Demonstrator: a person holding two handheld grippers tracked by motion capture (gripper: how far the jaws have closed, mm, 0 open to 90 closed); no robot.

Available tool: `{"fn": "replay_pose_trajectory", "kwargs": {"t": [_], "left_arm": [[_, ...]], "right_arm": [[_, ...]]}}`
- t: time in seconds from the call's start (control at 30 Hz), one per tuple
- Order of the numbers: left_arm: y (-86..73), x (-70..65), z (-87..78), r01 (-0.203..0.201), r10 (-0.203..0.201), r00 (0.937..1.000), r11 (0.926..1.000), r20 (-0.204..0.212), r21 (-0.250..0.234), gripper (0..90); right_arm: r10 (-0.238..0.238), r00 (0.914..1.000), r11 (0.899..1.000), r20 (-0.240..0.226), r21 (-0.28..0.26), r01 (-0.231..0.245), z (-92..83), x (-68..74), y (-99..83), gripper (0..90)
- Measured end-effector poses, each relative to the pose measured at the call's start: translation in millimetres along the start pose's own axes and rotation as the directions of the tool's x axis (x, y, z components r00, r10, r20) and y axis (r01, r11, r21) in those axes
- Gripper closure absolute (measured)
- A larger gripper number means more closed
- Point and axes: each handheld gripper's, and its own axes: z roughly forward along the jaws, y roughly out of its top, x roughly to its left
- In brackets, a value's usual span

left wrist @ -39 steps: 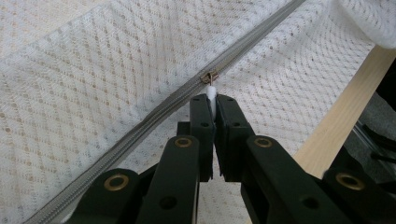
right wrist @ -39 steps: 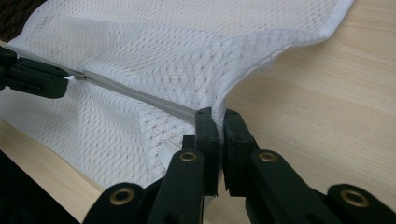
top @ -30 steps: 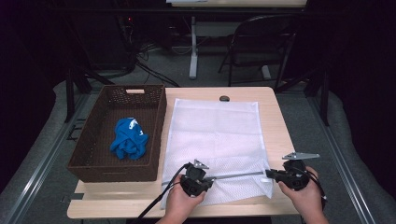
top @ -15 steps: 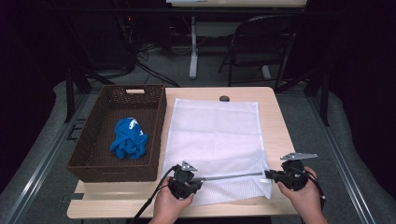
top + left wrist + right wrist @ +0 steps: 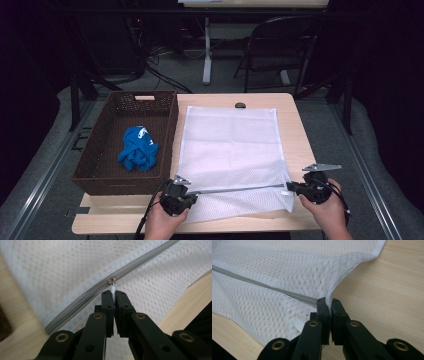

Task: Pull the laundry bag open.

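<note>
Left gripper (image 5: 186,192), high view: jaws closed at the near-left end of the zipper (image 5: 240,189) of a white mesh laundry bag (image 5: 231,150) on the worktop (image 5: 292,125); right gripper (image 5: 300,187) clamps the bag's near-right corner, so the zipper runs taut between them. Judged stage: the slider has nearly reached the left end, though which way it travels cannot be told. A blue garment (image 5: 137,149) lies in the brown basket (image 5: 100,150) beyond the left gripper.

Left gripper view: left gripper (image 5: 113,293) pinches the white zipper pull (image 5: 113,288); the slider (image 5: 112,281) sits just ahead. Fabric is blurred, so open or meshed teeth are hard to read.

Right gripper view: right gripper (image 5: 327,301) holds a fold of mesh beside the zipper's end; its jaws hide the stop.
</note>
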Motion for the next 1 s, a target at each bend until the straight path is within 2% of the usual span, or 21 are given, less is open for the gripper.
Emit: {"fn": "replay_pose_trajectory", "kwargs": {"t": [0.1,0.17,0.27,0.3,0.33,0.4,0.53,0.7,0.83,1.0], "left_arm": [[-5.7,6.9,-4.3,0.014,-0.014,0.9999,0.9999,-0.010,0.001,87.0],[-9.2,10.9,-7.9,0.008,-0.008,0.9998,1.0000,-0.019,0.003,87.0],[-15.3,17.5,-14.1,0.035,-0.035,0.9993,0.9994,-0.012,-0.006,87.0],[-17.3,19.5,-16.4,0.032,-0.032,0.9992,0.9995,-0.026,-0.007,87.0],[-19.6,22.4,-18.1,0.033,-0.033,0.9986,0.9994,-0.041,-0.009,87.0],[-24.8,30.1,-22.0,0.067,-0.067,0.9973,0.9976,-0.029,-0.018,87.0],[-33.0,39.6,-29.3,0.108,-0.108,0.9940,0.9936,-0.018,-0.034,87.0],[-36.0,40.2,-34.7,0.102,-0.103,0.9944,0.9930,-0.021,-0.059,86.9],[-36.1,41.4,-35.5,0.105,-0.106,0.9944,0.9919,-0.007,-0.072,86.7],[-35.1,40.6,-34.5,0.097,-0.098,0.9951,0.9922,-0.012,-0.079,86.7]], "right_arm": [[0.010,0.9999,1.000,0.000,0.004,-0.010,1.1,-2.3,-0.9,87.6],[0.010,0.9999,1.000,0.004,0.006,-0.010,1.0,-2.6,-1.2,87.6],[0.014,0.9999,1.000,-0.004,0.003,-0.014,0.3,-3.4,-1.5,87.6],[0.020,0.9998,1.000,-0.003,0.004,-0.020,-0.1,-3.2,-1.7,87.6],[0.008,0.9998,1.000,0.016,0.005,-0.008,0.2,-3.1,-1.8,87.6],[0.015,0.9998,1.000,0.011,0.004,-0.015,-0.7,-4.6,-1.9,87.6],[0.019,0.9998,1.000,0.011,0.001,-0.019,-1.3,-5.1,-2.1,87.6],[0.004,1.0000,1.000,0.007,0.003,-0.004,1.1,-1.1,-1.8,87.4],[0.018,0.9998,1.000,-0.005,0.002,-0.018,0.5,-1.6,-1.6,87.2],[0.018,0.9998,1.000,-0.008,-0.001,-0.018,0.7,-1.2,-2.2,87.1]]}}
